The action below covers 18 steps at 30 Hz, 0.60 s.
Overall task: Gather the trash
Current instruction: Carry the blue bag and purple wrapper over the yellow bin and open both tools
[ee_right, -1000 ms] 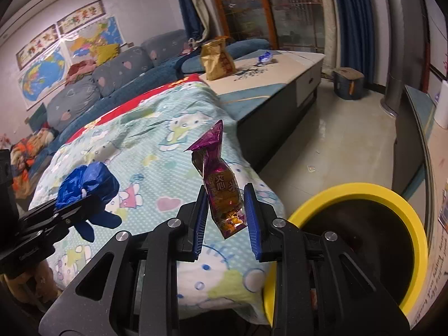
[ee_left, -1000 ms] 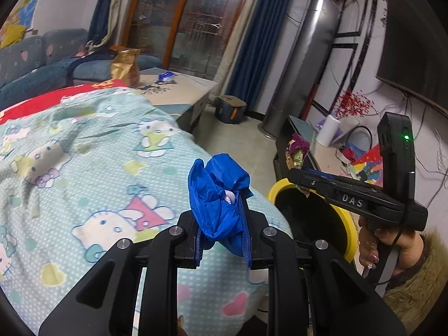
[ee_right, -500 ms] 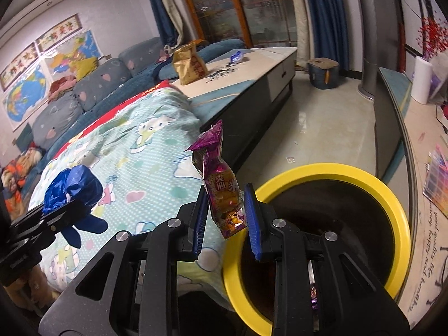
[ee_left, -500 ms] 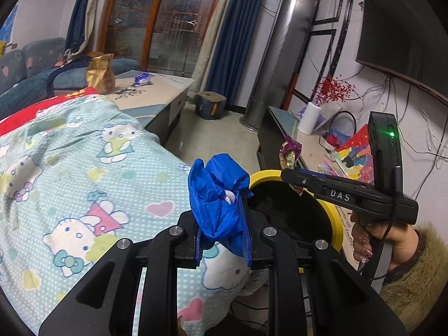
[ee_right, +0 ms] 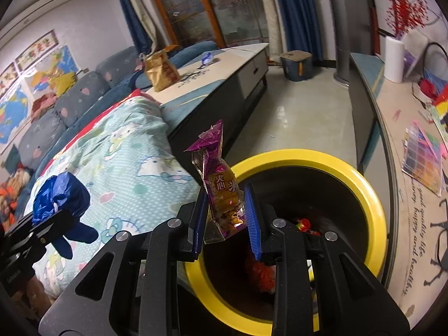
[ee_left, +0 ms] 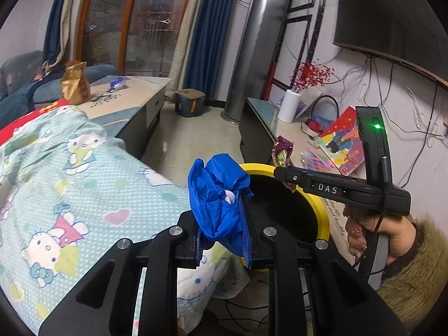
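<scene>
Crumpled blue plastic bag [ee_left: 221, 196], centre frame, pinched between the left gripper [ee_left: 222, 240] jaws at the yellow-rimmed bin [ee_left: 322, 210] edge. Purple snack wrapper [ee_right: 222, 187], upright, clamped in the right gripper [ee_right: 225, 218] over the bin mouth. Cartoon-print blanket [ee_left: 84, 184] lower left.

trash bin [ee_right: 375, 204] contents dim; near rim hidden by gripper.

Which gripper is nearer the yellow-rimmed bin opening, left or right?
Right. The right gripper, shut on the purple snack wrapper, reaches over the yellow-rimmed bin opening. The left gripper, shut on the blue crumpled bag, is at the rim's blanket-side edge.
</scene>
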Available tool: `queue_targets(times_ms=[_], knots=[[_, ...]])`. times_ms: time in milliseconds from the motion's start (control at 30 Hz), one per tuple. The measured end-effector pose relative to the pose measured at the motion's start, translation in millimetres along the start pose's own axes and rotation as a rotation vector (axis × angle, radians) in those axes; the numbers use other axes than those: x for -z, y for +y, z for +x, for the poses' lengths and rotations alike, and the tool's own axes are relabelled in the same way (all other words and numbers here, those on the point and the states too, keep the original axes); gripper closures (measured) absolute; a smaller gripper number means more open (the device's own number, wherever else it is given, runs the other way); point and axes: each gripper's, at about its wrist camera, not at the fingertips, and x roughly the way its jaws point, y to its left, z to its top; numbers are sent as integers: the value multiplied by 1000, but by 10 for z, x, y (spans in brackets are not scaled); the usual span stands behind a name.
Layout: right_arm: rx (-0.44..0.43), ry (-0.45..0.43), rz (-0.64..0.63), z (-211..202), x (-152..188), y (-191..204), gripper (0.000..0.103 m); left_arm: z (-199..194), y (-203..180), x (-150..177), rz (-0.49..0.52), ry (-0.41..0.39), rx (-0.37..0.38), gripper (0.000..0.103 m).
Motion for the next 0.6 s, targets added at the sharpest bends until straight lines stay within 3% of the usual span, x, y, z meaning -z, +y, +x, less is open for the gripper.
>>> queue_targets(times_ms=[600], knots=[[71, 11, 106, -42, 105, -502, 82, 402, -415, 2, 93, 38, 71, 83]])
